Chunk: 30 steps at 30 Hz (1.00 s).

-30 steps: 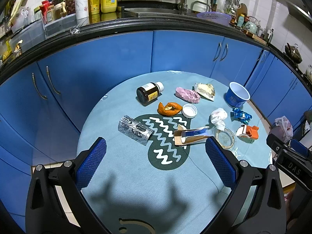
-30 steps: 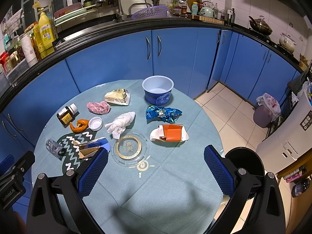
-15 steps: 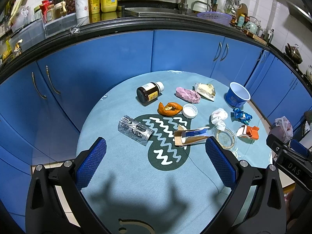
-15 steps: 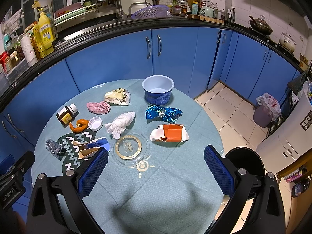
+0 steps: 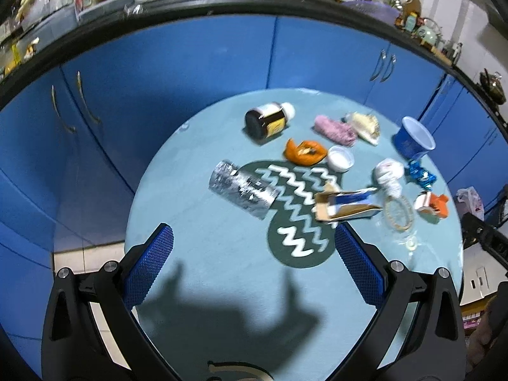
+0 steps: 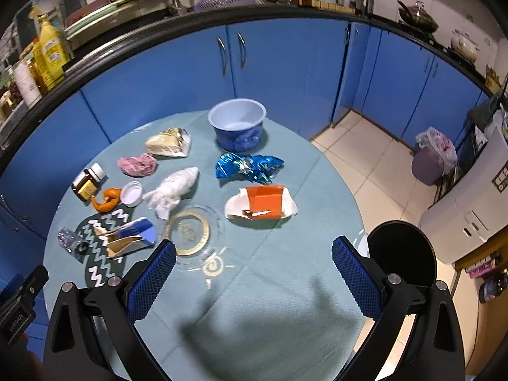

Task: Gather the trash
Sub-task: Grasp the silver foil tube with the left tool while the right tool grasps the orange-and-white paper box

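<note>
We hover both tongs, left gripper (image 5: 254,262) and right gripper (image 6: 252,274), released over the table (image 6: 285,317); nothing collected, foil (image 5: 243,189), wrapper (image 6: 247,166) and bin (image 6: 401,254) untouched.

bowl (image 6: 238,128) behind wrapper (image 6: 247,166) | bin (image 6: 400,254) right of table (image 6: 285,301)

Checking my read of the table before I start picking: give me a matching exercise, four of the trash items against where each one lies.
Things:
1. brown bottle
2. blue foil wrapper
3. crumpled silver foil
4. orange-and-white carton

Places:
A. directly in front of the blue bowl
B. at the left edge of the dark zigzag mat
C. far left of the table, beside the orange peel
D. right of the clear glass dish

Pairs: 1-C, 2-A, 3-B, 4-D
</note>
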Tool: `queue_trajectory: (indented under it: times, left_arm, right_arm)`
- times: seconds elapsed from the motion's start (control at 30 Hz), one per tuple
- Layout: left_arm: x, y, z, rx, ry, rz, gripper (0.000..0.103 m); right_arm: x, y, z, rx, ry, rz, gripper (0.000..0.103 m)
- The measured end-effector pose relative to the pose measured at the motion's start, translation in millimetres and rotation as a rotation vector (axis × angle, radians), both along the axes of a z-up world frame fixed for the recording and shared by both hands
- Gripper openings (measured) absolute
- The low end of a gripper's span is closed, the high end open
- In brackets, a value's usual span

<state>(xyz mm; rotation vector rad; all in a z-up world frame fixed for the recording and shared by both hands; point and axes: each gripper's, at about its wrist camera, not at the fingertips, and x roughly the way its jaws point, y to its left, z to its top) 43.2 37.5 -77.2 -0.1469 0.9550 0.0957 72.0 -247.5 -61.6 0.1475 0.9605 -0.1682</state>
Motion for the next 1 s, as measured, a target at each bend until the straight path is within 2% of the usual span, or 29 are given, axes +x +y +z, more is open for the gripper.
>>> queue_trajectory:
  times: [0.27,0.5,0.83,1.0]
  left_arm:
    - [26,-6,-21,0.039,0.050,-0.014,0.100]
    - [60,-2,-44,0.083,0.097,0.000,0.100]
    - [95,5,-75,0.122,0.154,-0.009,0.100]
    - [100,11,-77,0.103,0.130,-0.019,0.100]
  right_arm:
    - [22,-6,-27,0.002,0.072,0.003,0.096]
    - [49,-28,-47,0.005,0.137,-0.034,0.096]
    - [87,-28,-75,0.034,0.211,-0.004,0.096]
    - [95,-25,-79,0.028,0.207,-0.010,0.096]
